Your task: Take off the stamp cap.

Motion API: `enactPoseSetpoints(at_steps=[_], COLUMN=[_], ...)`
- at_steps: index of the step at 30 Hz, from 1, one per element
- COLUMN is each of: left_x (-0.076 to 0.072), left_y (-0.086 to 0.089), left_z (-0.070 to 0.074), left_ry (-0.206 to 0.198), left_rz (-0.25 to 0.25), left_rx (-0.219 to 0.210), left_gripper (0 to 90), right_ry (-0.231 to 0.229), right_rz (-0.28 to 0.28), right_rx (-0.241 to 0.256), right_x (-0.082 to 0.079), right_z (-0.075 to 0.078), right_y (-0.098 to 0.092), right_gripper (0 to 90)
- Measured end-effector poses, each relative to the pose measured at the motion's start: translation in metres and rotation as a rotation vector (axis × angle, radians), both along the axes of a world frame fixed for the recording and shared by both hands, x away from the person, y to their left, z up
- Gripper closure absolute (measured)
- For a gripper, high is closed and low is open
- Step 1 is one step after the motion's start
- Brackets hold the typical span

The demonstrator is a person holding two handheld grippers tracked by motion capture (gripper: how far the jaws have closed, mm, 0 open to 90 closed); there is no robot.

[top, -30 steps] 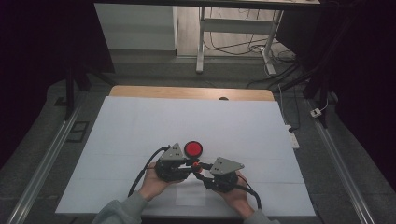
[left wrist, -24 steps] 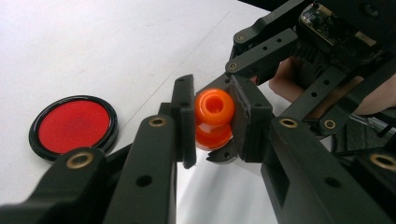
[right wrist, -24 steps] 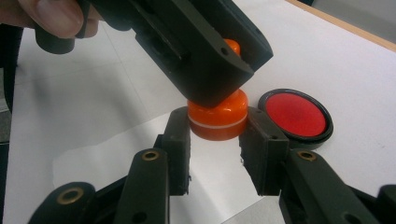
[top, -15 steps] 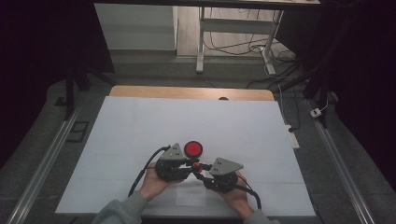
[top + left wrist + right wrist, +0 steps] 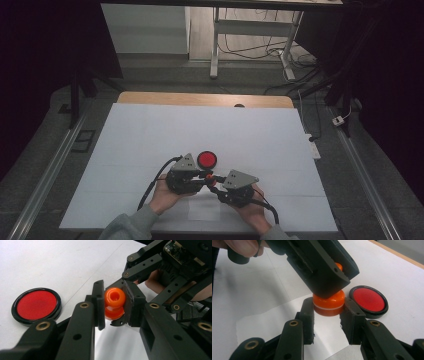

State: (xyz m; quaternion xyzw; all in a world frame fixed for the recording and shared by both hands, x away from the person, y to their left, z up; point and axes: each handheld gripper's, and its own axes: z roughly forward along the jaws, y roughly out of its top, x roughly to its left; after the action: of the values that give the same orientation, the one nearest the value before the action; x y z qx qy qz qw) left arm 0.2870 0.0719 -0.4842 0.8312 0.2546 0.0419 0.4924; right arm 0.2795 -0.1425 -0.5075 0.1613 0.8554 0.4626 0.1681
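Both grippers clamp one orange knob point(image 5: 114, 302) near the table's point(image 5: 150, 130) front edge: left gripper point(image 5: 113, 305) on its top, right gripper point(image 5: 327, 312) on its base; red disc point(image 5: 207, 159) just beyond, open surface behind.

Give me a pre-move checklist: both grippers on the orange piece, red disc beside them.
1. Left gripper shut on the upper part of the orange piece: ok.
2. Right gripper clamped on its lower part: ok, jaws touch both sides.
3. Piece lifted off the white sheet: cannot tell.
4. Red disc apart from both grippers: ok.
5. Cables clear of the piece: ok.
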Motion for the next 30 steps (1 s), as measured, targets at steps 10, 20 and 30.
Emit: enactPoseSetpoints(at_steps=[10, 20, 30], left_x=[-0.0011, -0.0016, -0.001], left_y=[0.0, 0.0003, 0.0013], left_z=[0.0006, 0.001, 0.0011], left_ry=[-0.01, -0.013, -0.007], left_rz=[0.007, 0.008, 0.005], left_rx=[-0.001, -0.006, -0.016], left_gripper=[72.3, 72.4, 72.5], right_ry=[-0.005, -0.01, -0.002], right_rz=[-0.004, 0.0, 0.003], right_rx=[0.009, 0.008, 0.015], right_x=[-0.0001, 0.0002, 0.0001], right_z=[-0.0004, 0.0003, 0.0005], right_y=[-0.001, -0.0017, -0.002], right_gripper=[64.5, 64.6, 64.6])
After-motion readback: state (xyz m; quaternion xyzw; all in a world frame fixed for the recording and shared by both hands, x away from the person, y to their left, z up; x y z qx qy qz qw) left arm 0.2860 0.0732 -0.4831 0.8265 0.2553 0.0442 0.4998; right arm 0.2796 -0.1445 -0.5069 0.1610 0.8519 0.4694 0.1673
